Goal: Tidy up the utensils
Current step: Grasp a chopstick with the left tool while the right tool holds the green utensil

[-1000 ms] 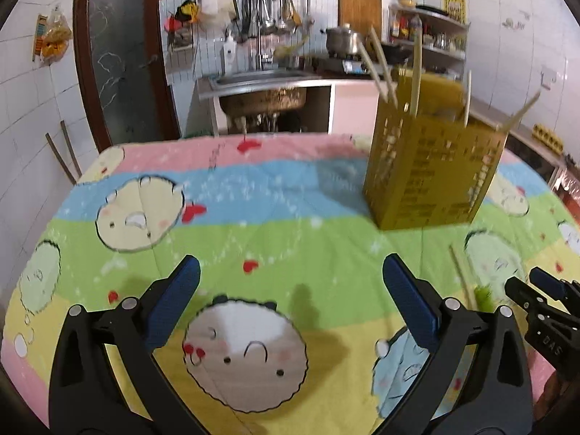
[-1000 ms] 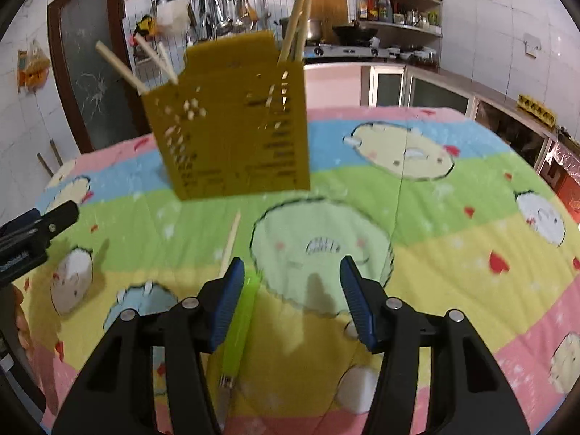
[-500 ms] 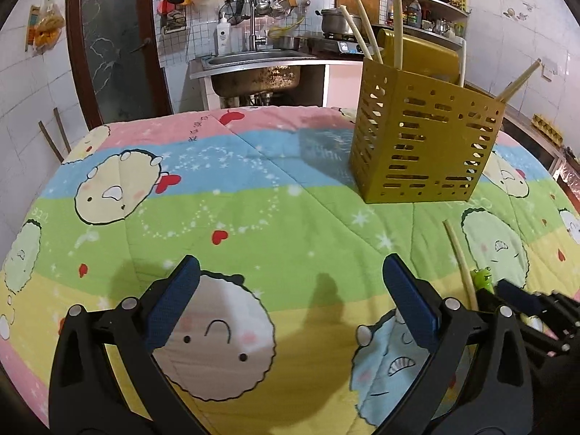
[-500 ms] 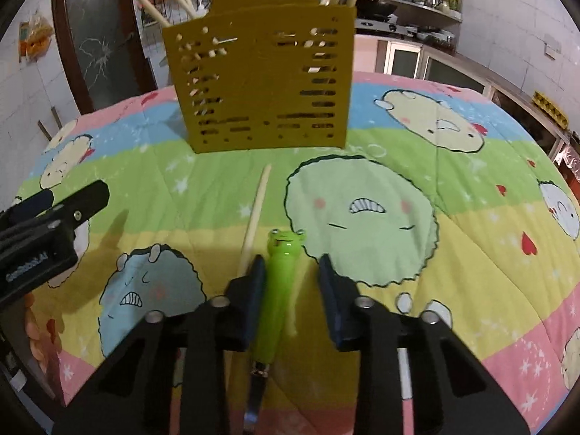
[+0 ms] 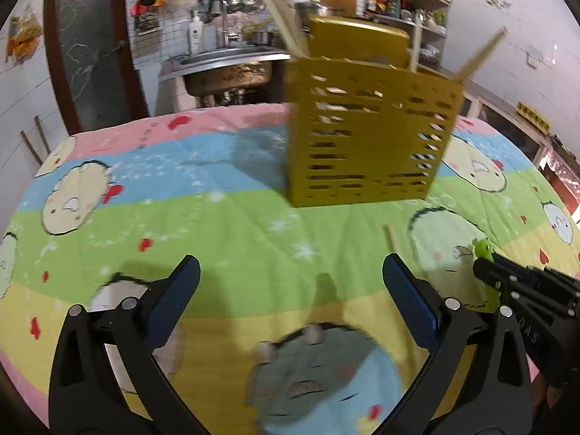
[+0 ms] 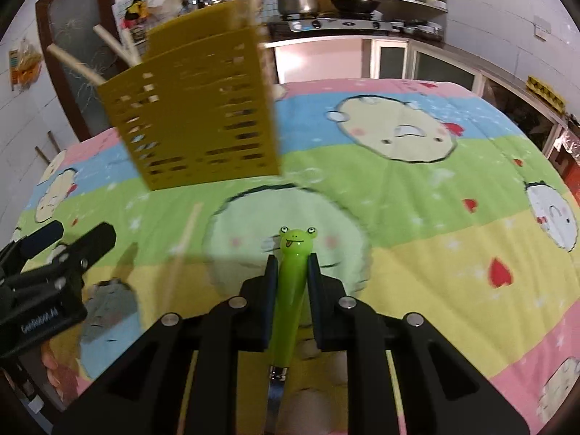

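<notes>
Right gripper (image 6: 292, 275) is clamped on a green frog-handled utensil (image 6: 291, 290). Left gripper (image 5: 290, 301) gapes, holding nothing. Yellow holder (image 6: 192, 123) stands at eleven o'clock.

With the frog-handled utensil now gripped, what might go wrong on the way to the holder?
The right gripper pinches the smooth green frog-handled utensil on its handle only, so it may pivot or slip. The yellow slotted holder already bristles with wooden chopsticks that might block insertion.
</notes>
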